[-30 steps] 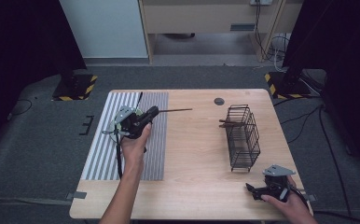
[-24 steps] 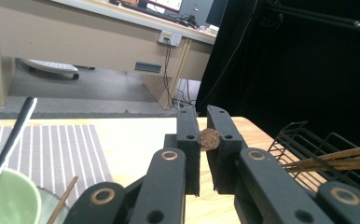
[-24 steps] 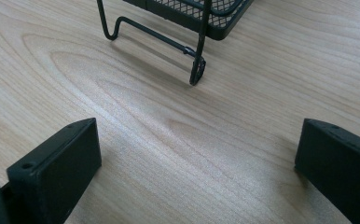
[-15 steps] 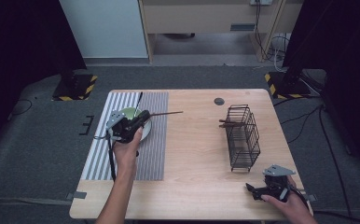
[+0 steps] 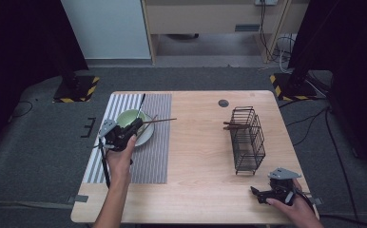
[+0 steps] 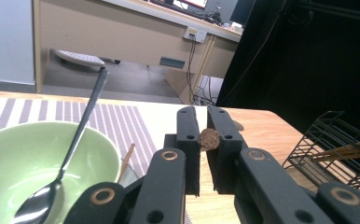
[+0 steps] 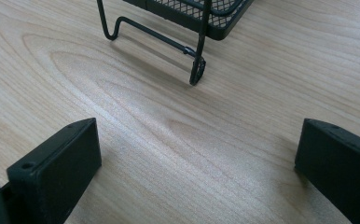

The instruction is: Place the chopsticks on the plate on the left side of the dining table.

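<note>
Light wood tabletop carries a striped mat (image 5: 146,147) on your left, where the green bowl (image 5: 146,135) sits with a spoon (image 6: 75,154) leaning inside. Your left gripper (image 5: 133,127) pinches a chopstick (image 5: 161,120) by its butt end (image 6: 210,139), jaws pressed tight, so the tip juts level over the bowl's rim. Your right gripper (image 5: 256,192) rests with jaws spread wide near the wire basket (image 5: 246,137), which holds more chopsticks, likely where this one belongs.

Bowl (image 6: 24,154) cut off by left and bottom edges in left gripper view; spoon (image 6: 71,154) bowl end partly cut at bottom. Chopstick (image 6: 210,139) seen end-on btwn jaws, its length hidden. Basket (image 7: 201,18) cut off at top in right gripper view. Basket contents too small to tell in high view.
</note>
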{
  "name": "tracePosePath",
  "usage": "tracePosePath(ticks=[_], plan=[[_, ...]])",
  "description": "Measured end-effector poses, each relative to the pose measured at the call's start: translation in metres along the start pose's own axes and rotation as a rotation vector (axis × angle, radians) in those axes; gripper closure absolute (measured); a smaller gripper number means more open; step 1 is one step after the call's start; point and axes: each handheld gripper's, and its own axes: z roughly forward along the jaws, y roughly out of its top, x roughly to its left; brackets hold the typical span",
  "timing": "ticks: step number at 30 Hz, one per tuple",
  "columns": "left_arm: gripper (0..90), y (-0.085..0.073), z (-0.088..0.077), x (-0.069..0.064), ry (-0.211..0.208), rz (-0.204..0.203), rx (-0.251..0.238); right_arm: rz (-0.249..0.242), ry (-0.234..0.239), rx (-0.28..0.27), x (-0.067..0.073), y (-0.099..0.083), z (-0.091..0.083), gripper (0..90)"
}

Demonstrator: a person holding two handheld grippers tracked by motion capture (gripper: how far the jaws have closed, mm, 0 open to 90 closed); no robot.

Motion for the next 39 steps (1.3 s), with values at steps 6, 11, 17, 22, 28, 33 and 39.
tracePosePath(ticks=[6,11,17,22,28,33,39], plan=[[83.6,-0.004,-0.006,0.009,0.021,-0.006,0.004,0.0,0.0,0.0,0.0,0.0,0.0,0.4],[83.6,-0.006,-0.008,0.012,0.026,-0.009,0.007,-0.001,0.0,0.0,0.0,0.0,0.0,0.4],[83.6,-0.007,-0.009,0.013,0.035,0.002,0.012,-0.002,0.0,0.0,0.0,0.0,0.0,0.4],[83.6,-0.01,-0.013,0.017,0.044,0.013,0.024,-0.002,0.0,0.0,0.0,0.0,0.0,0.4],[83.5,-0.016,-0.019,0.02,0.046,0.016,0.039,-0.001,0.0,0.0,0.0,0.0,0.0,0.4],[83.4,-0.023,-0.026,0.021,0.042,0.026,0.072,-0.001,0.0,0.0,0.0,0.0,0.0,0.3],[83.2,-0.032,-0.033,0.021,0.038,0.043,0.122,0.001,0.0,0.0,0.0,0.0,0.0,0.4]])
